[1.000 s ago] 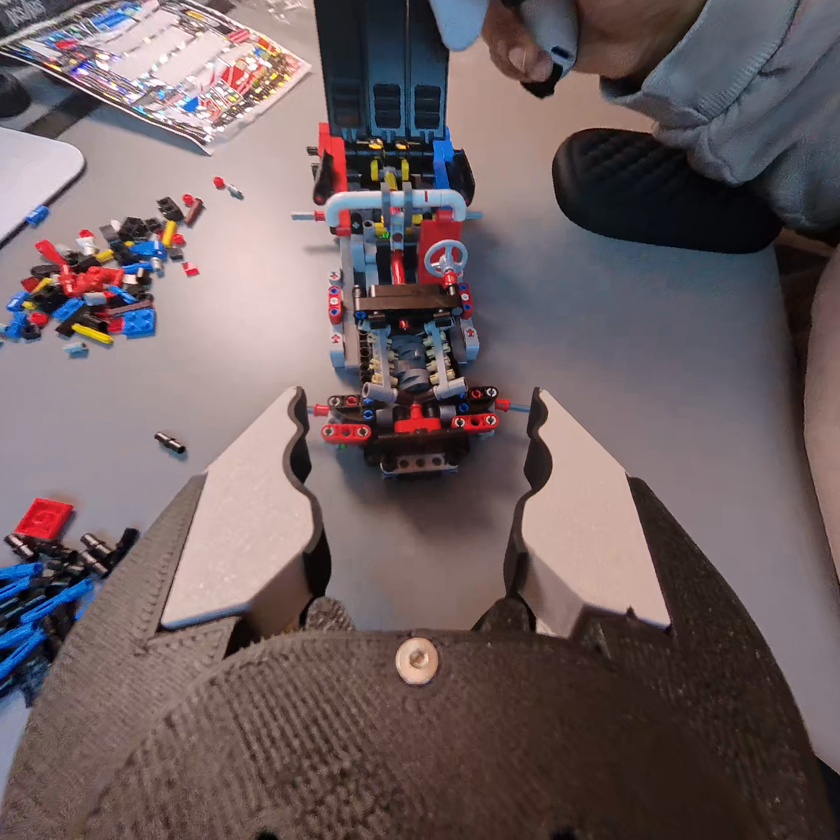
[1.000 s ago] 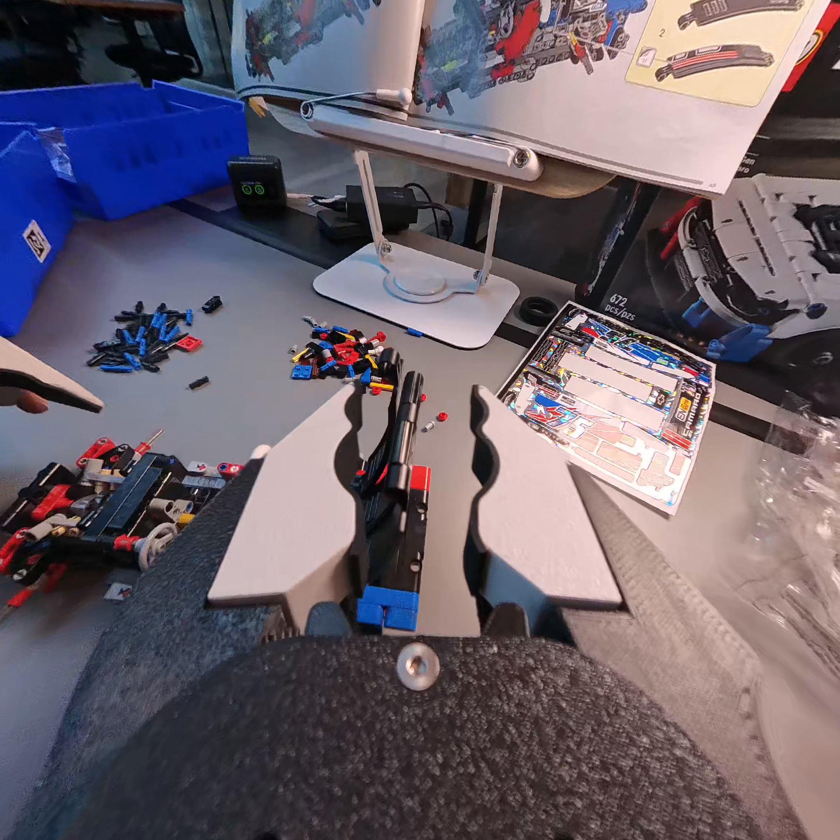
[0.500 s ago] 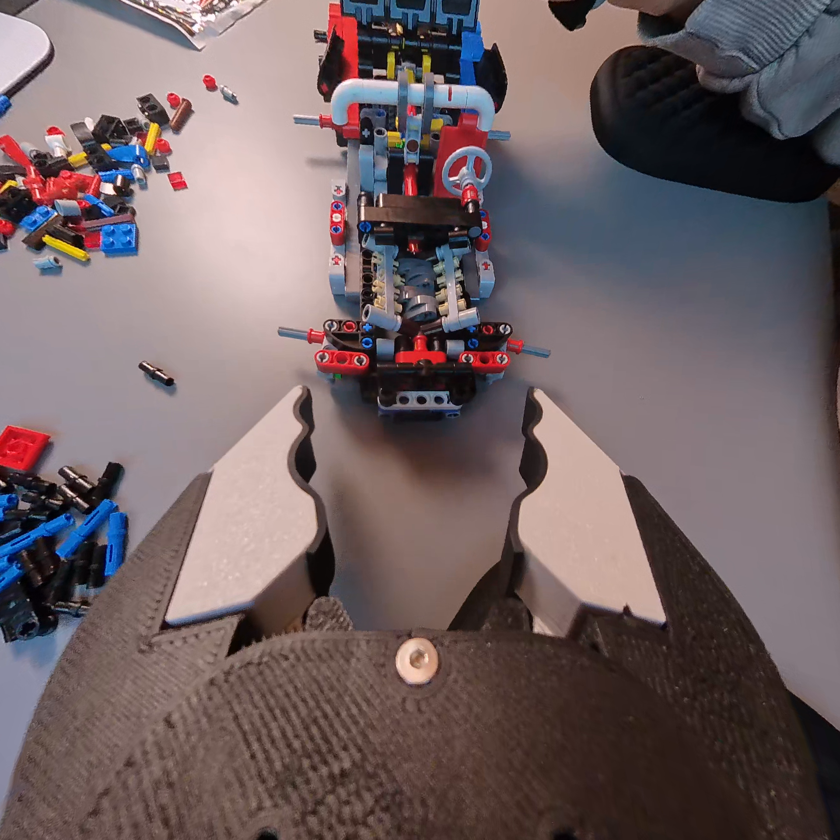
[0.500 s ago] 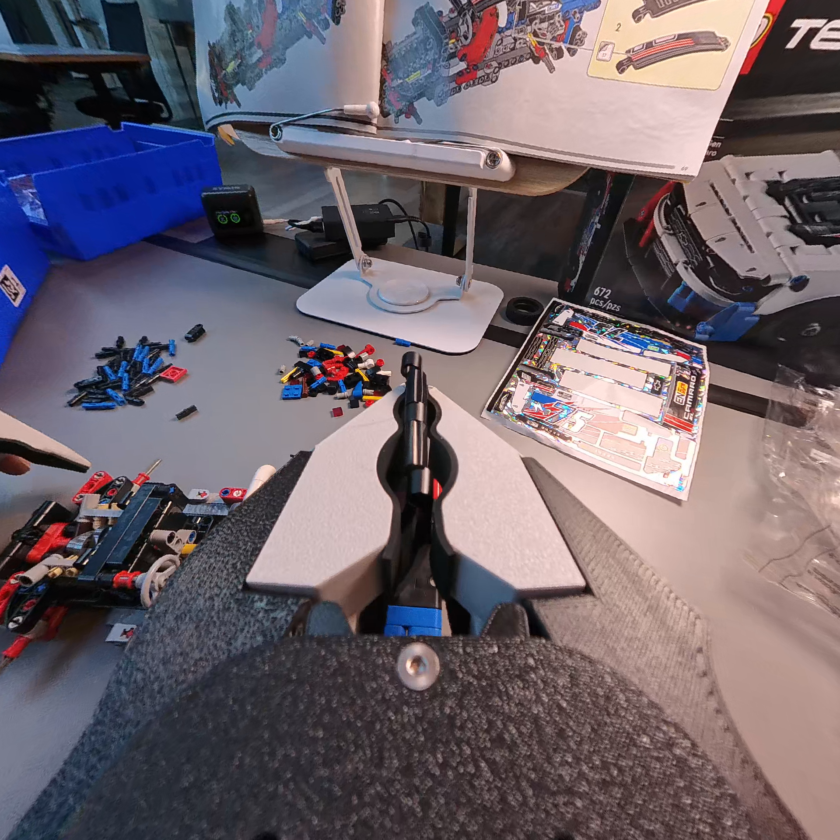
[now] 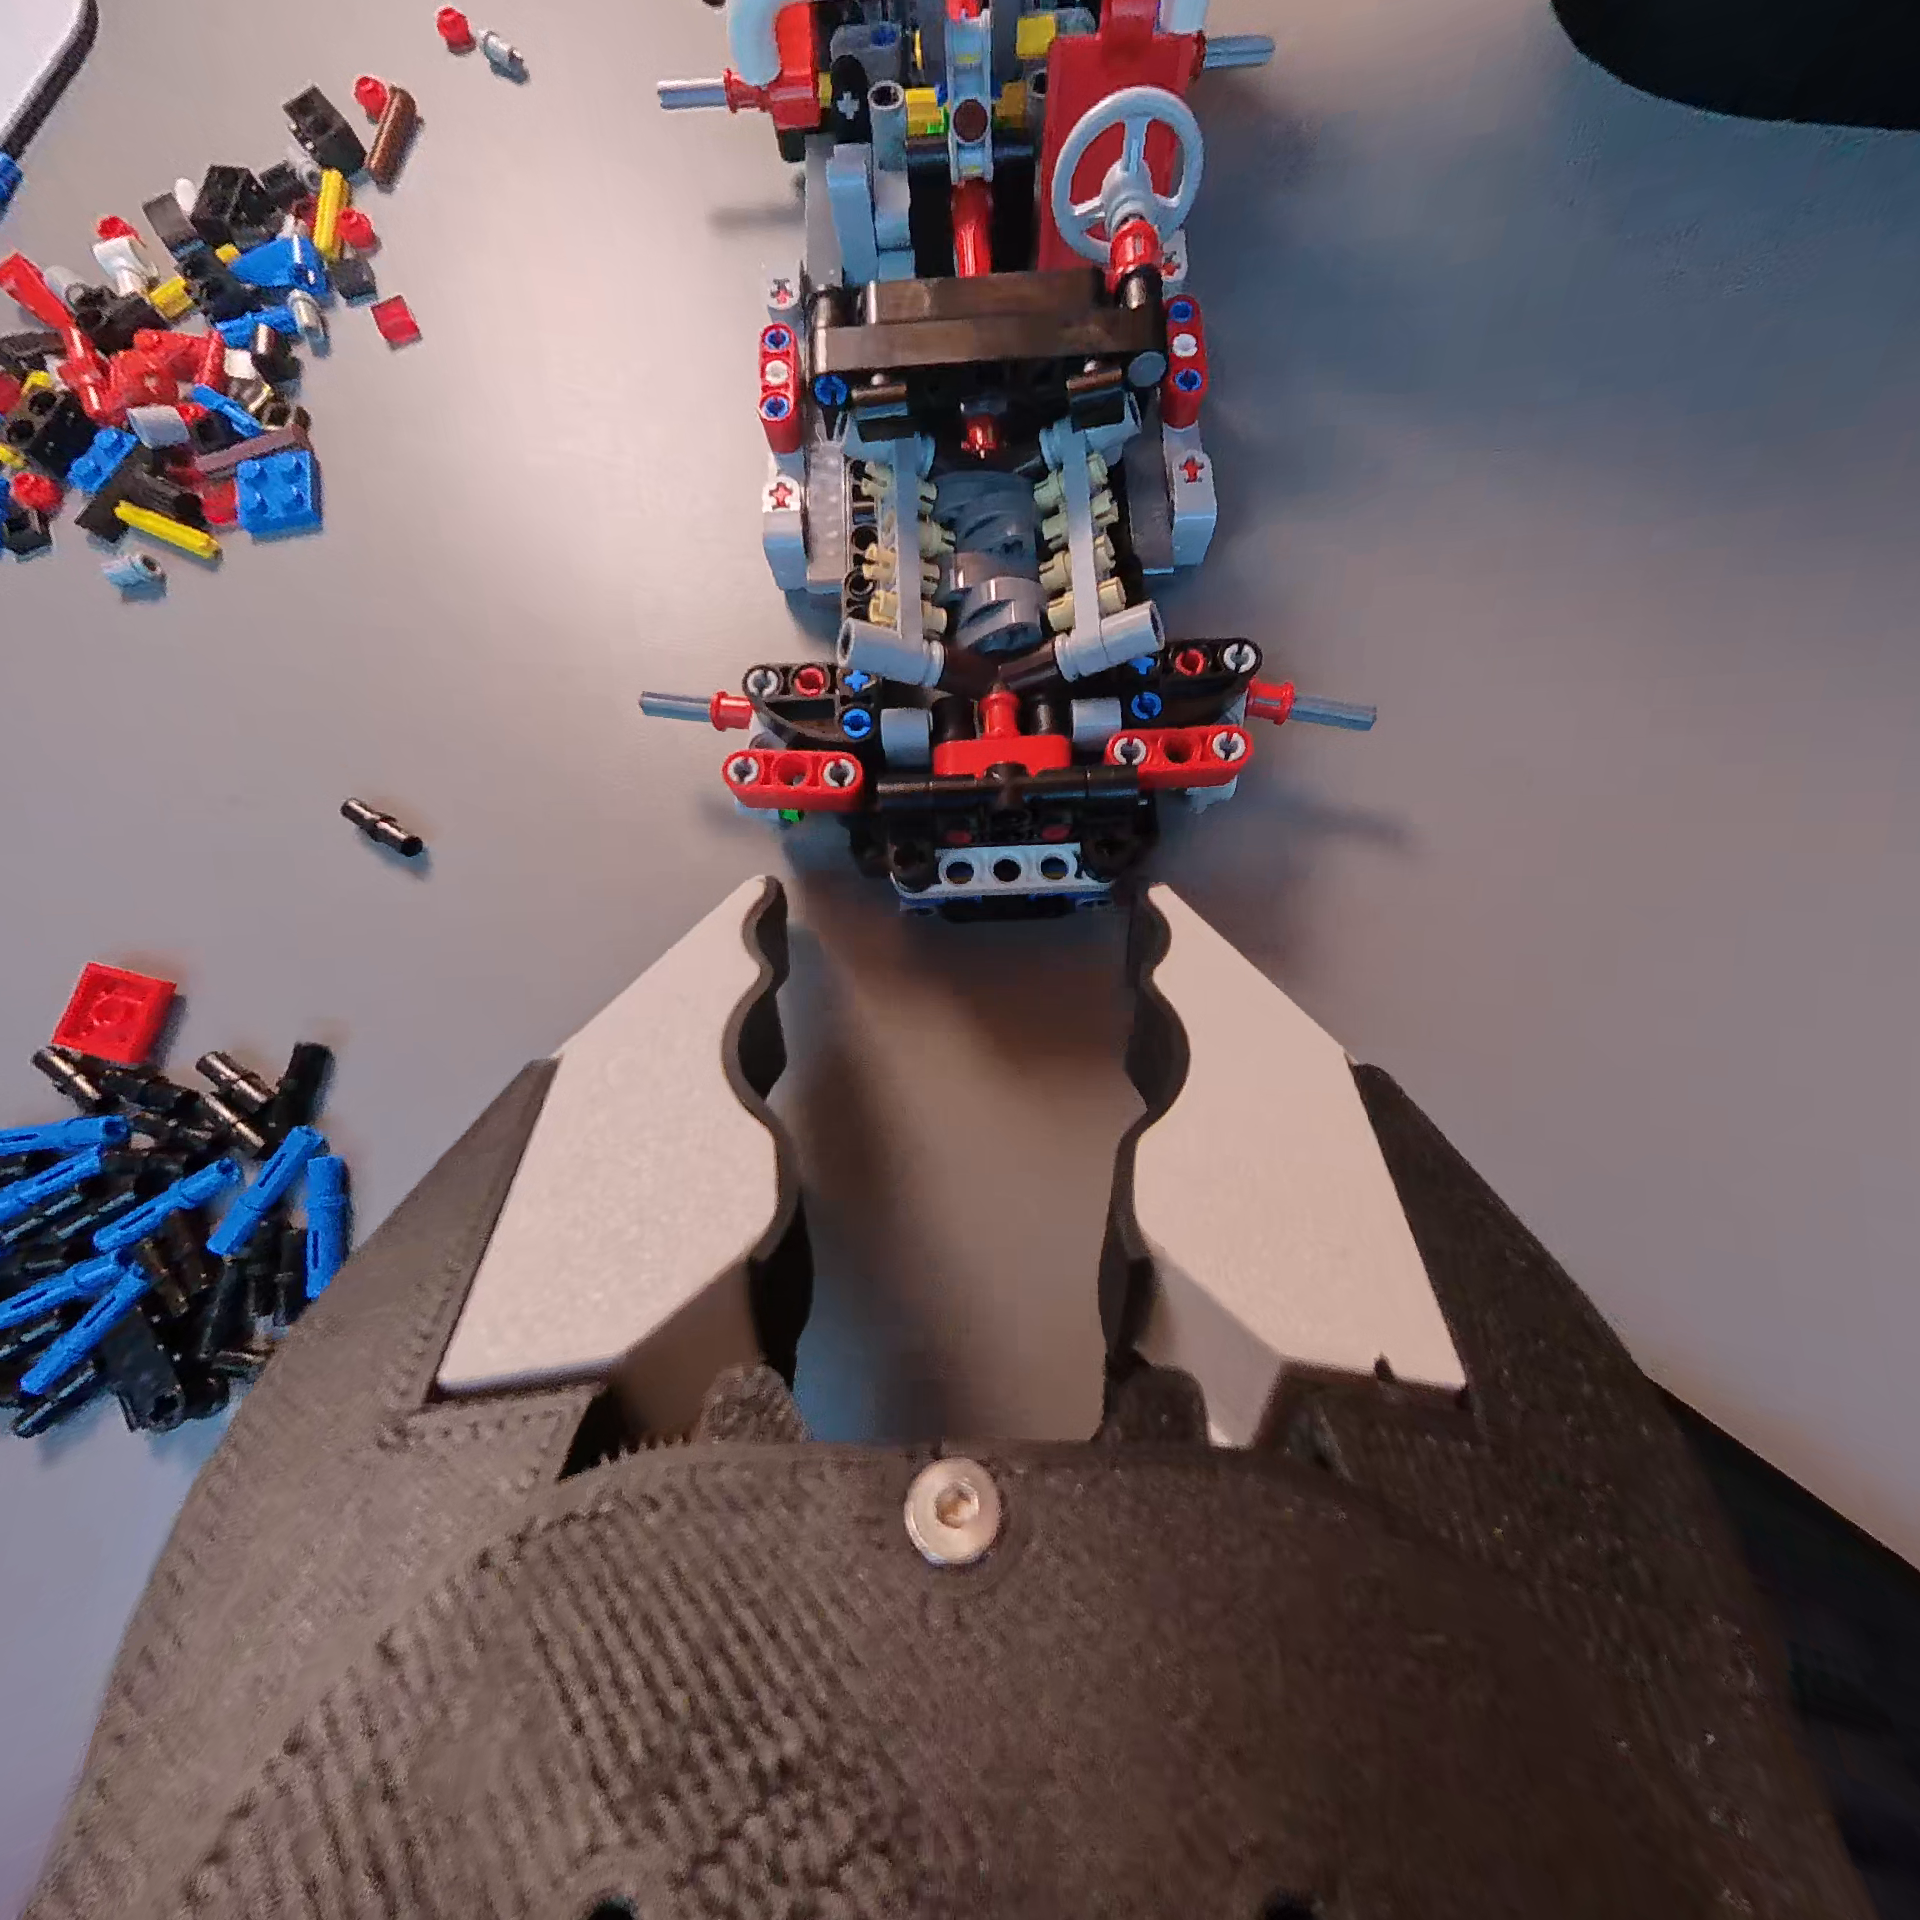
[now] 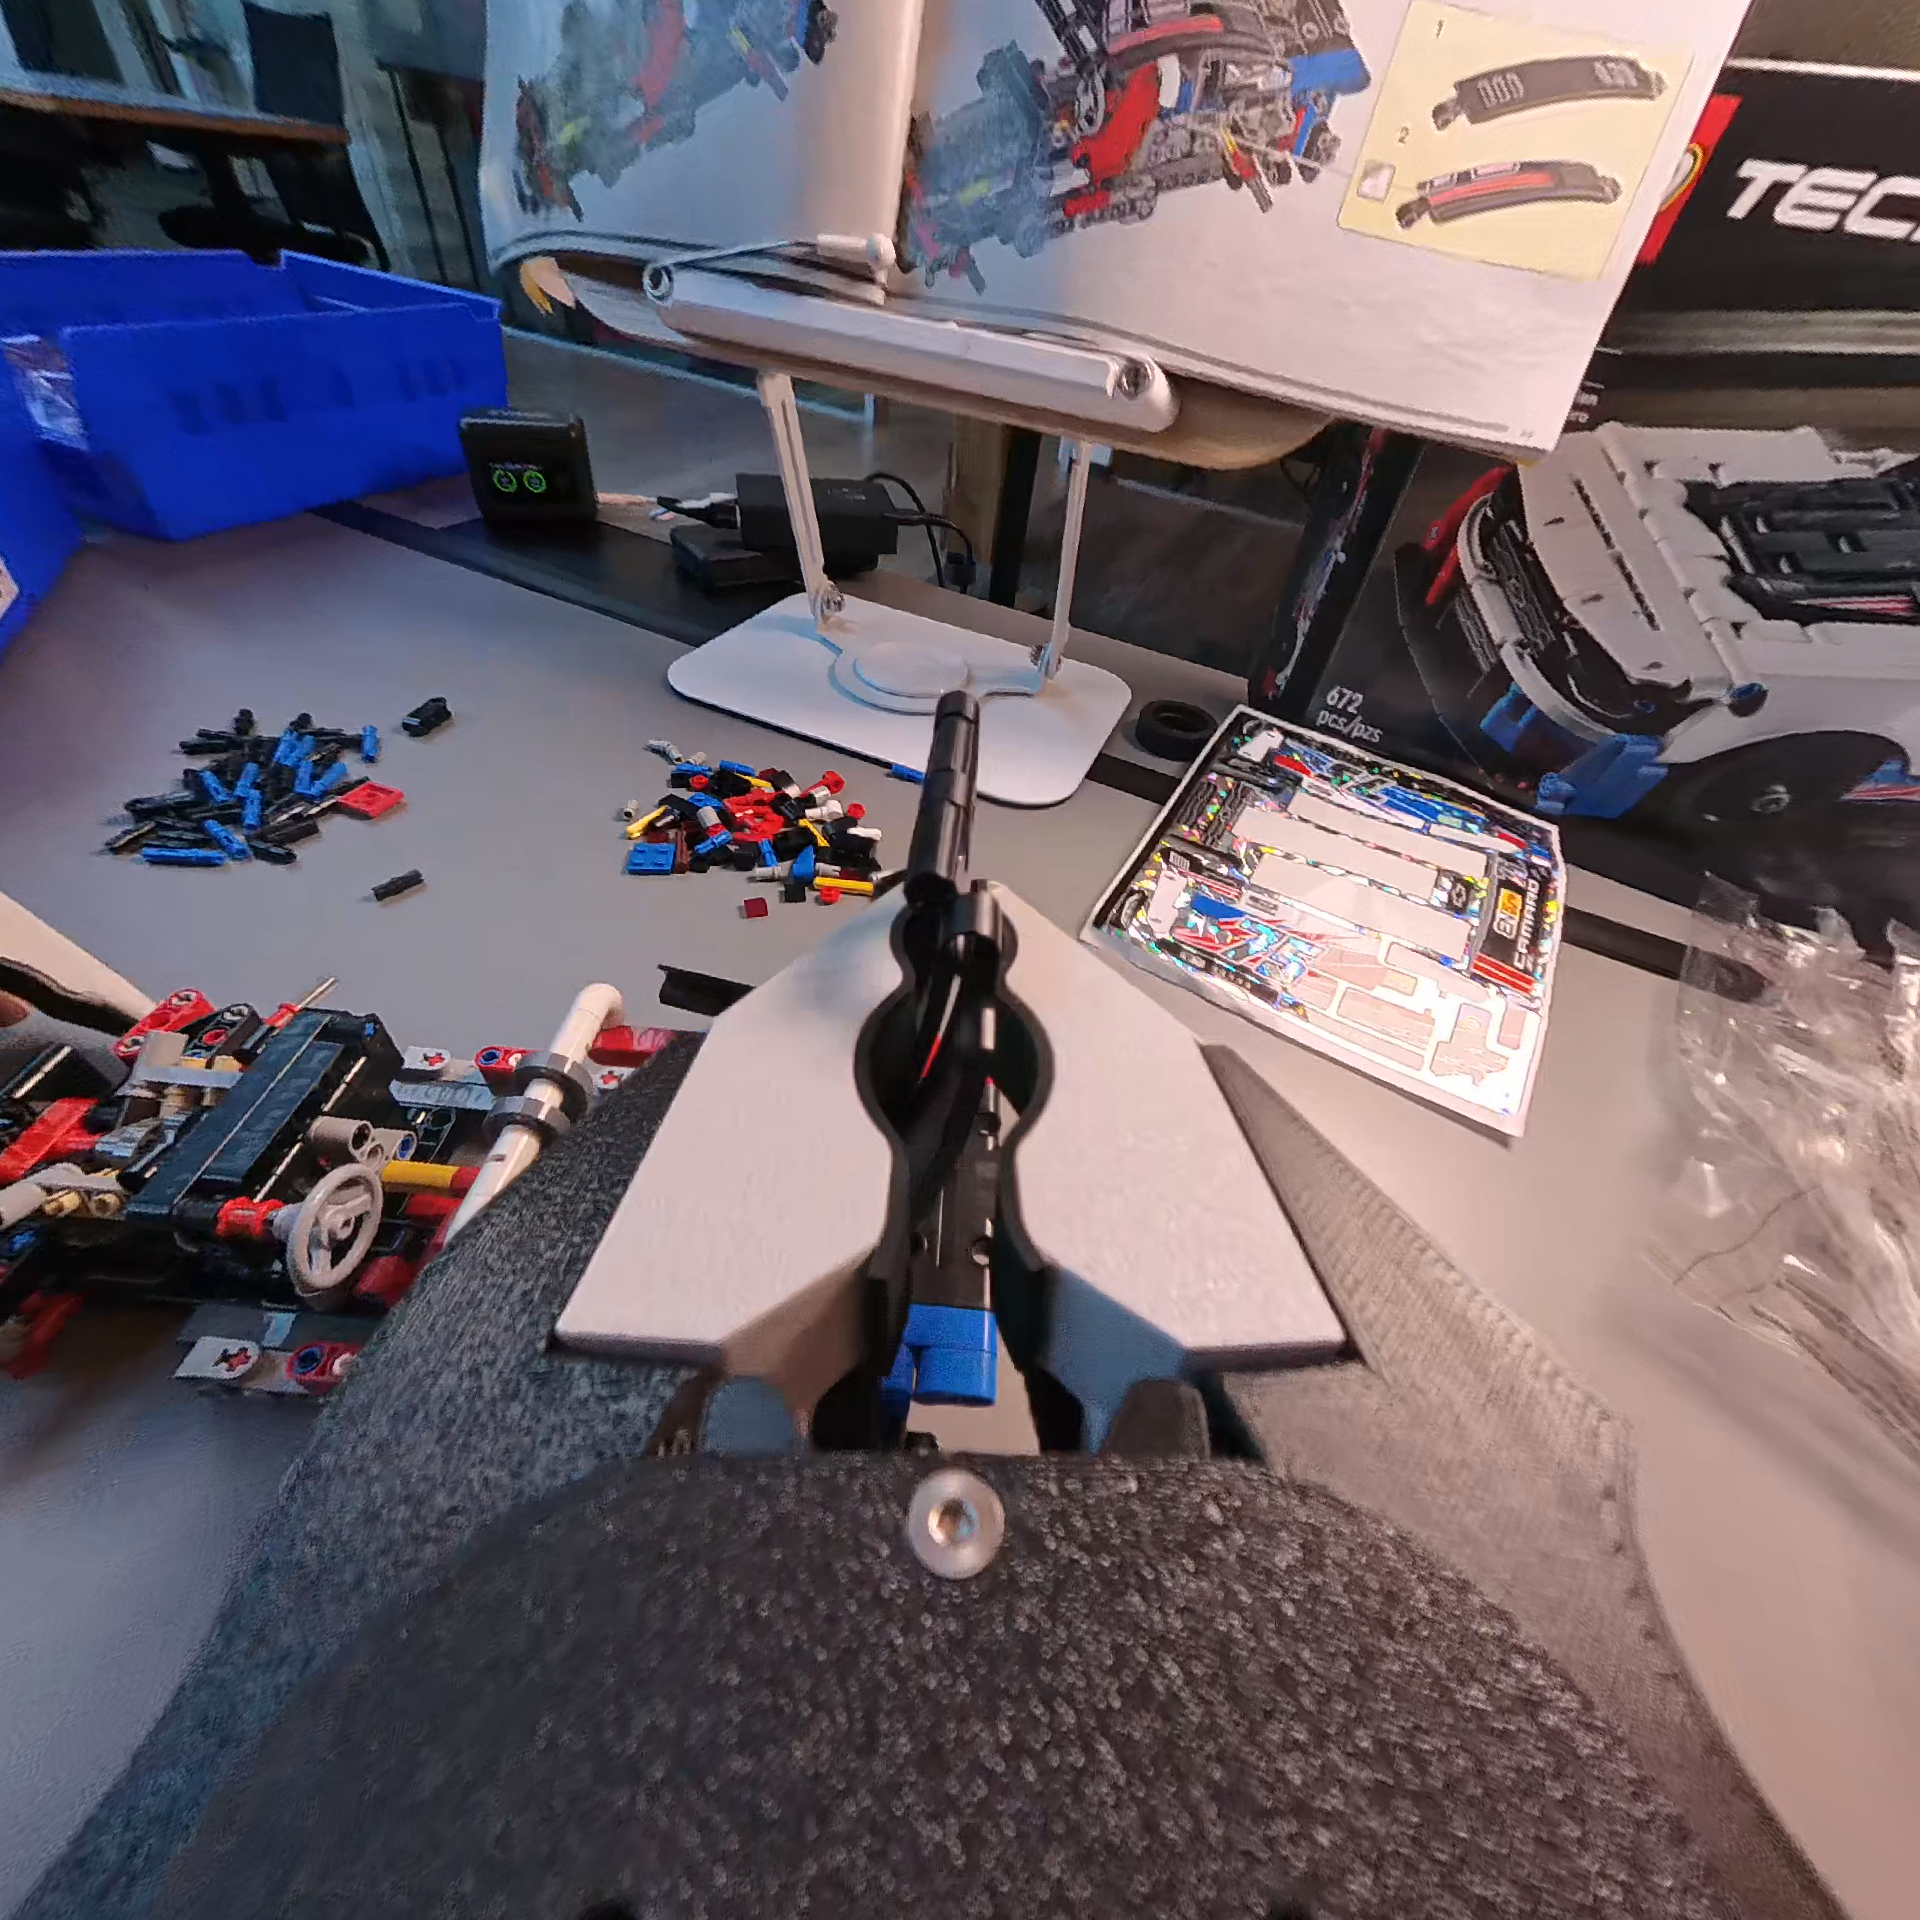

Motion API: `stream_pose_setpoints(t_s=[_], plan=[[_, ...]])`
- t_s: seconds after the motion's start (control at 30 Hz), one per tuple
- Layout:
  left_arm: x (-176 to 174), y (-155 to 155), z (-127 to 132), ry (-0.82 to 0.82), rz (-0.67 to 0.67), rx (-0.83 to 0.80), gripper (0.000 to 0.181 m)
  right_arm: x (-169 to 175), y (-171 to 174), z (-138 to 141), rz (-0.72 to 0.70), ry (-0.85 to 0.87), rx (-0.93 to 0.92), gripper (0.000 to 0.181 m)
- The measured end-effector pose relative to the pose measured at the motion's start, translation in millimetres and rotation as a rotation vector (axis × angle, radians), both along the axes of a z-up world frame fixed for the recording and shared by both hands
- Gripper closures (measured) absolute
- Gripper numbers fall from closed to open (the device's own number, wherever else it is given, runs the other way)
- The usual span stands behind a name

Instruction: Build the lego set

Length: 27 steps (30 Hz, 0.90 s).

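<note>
Left wrist view: my left gripper point(image 5: 956, 899) has its fingers apart, nothing between them. The car chassis point(image 5: 987, 499) lies straight ahead, nose end just past my fingertips, not touched. Steering wheel point(image 5: 1127, 161) sits at the far end, right of centre. Left of my left finger point(image 5: 644, 1122): a lone black pin point(image 5: 381, 827), then a heap of blue and black pins point(image 5: 156, 1236), and farther ahead a mixed heap of small parts point(image 5: 166, 343).

Right wrist view: my right gripper point(image 6: 951, 914) is clamped on a long black sub-assembly point(image 6: 951, 1039), blue block at its near end, a thin rod poking out beyond the tips. Chassis lies low to the left of my fingers; sticker sheet point(image 6: 1340, 904) to the right; instruction booklet point(image 6: 1091, 156) on its stand ahead.

Risk, as I judge it: the piece is long and held narrowly, so it could pivot in the grip when pressed home. With the chassis unheld, it would likely slide on the table point(image 5: 1558, 727).
</note>
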<state>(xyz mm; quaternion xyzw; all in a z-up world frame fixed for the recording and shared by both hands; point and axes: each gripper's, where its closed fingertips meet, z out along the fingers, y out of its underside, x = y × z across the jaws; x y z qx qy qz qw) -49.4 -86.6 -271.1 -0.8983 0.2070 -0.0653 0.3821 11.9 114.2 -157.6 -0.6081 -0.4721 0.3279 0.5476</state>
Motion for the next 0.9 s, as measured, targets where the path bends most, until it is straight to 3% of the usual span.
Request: stream_pose_setpoints(t_s=[0.13, 0.27, 0.5, 0.6, 0.67, 0.87, 0.9], plan=[[-4, 3, 1, 0.012, 0.013, 0.024, 0.128, -8, -8, 4, 0.047, 0.010, 0.085, 0.180], [-6, 5, 1, 0.010, 0.017, 0.035, 0.130, -16, -32, 4, 0.112, -0.068, 0.324, 0.180], [-6, 5, 1, 0.005, 0.019, 0.037, 0.130, -33, -73, -23, 0.160, -0.312, 0.611, 0.165], [-6, 5, 1, 0.009, 0.020, 0.040, 0.130, -35, -78, -27, 0.159, -0.354, 0.709, 0.169], [-6, 5, 1, 0.008, 0.023, 0.040, 0.129, -35, -81, -27, 0.190, -0.349, 0.684, 0.166], [-6, 1, 2, -0.016, 0.011, 0.031, 0.114, -16, -97, -14, 0.397, -0.315, 0.505, 0.112], [-6, 2, 4, -0.032, 0.011, 0.038, 0.114, -9, -98, -7, 0.400, -0.273, 0.465, 0.114]])
